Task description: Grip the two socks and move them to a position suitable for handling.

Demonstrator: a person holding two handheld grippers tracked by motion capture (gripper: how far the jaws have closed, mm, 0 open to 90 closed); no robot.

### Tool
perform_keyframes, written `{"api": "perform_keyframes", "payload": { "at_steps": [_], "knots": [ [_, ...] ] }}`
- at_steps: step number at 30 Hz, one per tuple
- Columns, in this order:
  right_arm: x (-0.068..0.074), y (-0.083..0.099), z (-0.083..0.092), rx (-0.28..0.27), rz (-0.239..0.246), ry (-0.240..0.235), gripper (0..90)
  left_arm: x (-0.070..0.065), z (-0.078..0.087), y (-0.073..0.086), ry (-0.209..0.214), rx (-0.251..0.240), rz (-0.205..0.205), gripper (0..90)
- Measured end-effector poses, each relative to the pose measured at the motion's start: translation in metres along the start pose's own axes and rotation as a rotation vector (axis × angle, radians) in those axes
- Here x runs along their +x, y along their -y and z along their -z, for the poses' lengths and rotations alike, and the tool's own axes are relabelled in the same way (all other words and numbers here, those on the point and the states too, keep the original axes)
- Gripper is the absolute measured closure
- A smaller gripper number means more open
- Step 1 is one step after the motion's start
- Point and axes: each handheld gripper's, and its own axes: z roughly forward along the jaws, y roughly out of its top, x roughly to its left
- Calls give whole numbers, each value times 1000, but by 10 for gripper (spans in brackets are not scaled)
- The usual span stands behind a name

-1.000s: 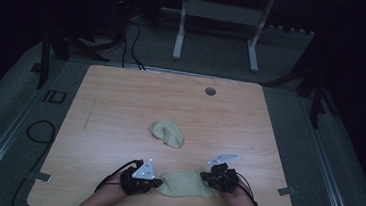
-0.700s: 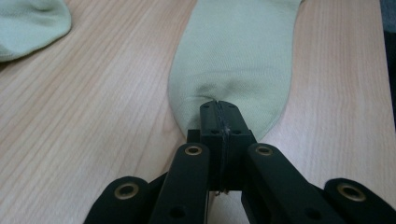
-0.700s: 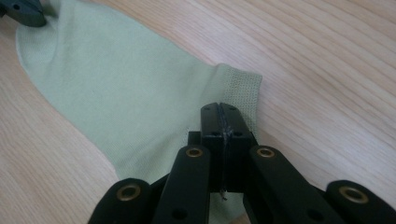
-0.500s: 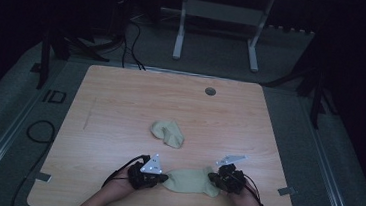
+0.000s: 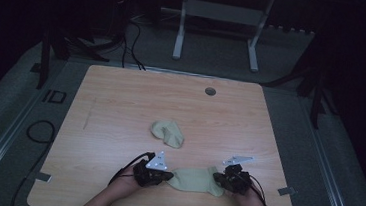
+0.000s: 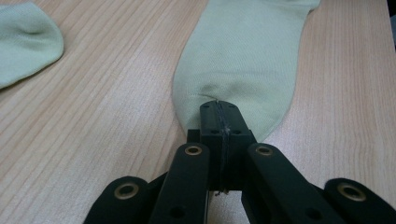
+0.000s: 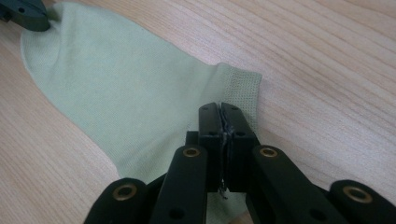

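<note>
A pale green sock (image 5: 194, 180) lies flat near the table's front edge, stretched between both grippers. My left gripper (image 5: 167, 177) is shut on its rounded toe end; in the left gripper view the black jaws (image 6: 218, 106) pinch the fabric of the sock (image 6: 243, 51). My right gripper (image 5: 222, 180) is shut on the ribbed cuff end, its tips (image 7: 220, 111) meeting on the sock (image 7: 116, 88). The left gripper's tip (image 7: 25, 16) shows at the sock's far end. A second sock (image 5: 167, 133), crumpled, lies toward the table's middle, and again at the left (image 6: 25, 42).
The wooden table (image 5: 121, 102) has a round cable hole (image 5: 210, 91) near its far edge. A person's hands come in over the front edge. A metal frame (image 5: 218, 16) stands on the dark floor beyond the table.
Both grippers have shifted slightly to the right with the sock between them. The sock now lies flatter and more drawn out than a second ago.
</note>
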Motion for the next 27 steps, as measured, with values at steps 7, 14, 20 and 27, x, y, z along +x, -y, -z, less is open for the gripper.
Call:
{"api": "perform_keyframes", "payload": {
  "at_steps": [7,14,20,27],
  "knots": [
    [8,-6,7,-10,19,-6,784,2,14,-3,26,-77,34,755],
    [16,-39,14,-49,58,-10,639,-1,39,4,-8,-90,45,675],
    [21,-84,2,-57,106,-6,620,1,51,26,-40,-56,95,675],
    [28,-136,-25,-50,143,-9,552,4,60,40,-52,-58,152,676]
  ]
}}
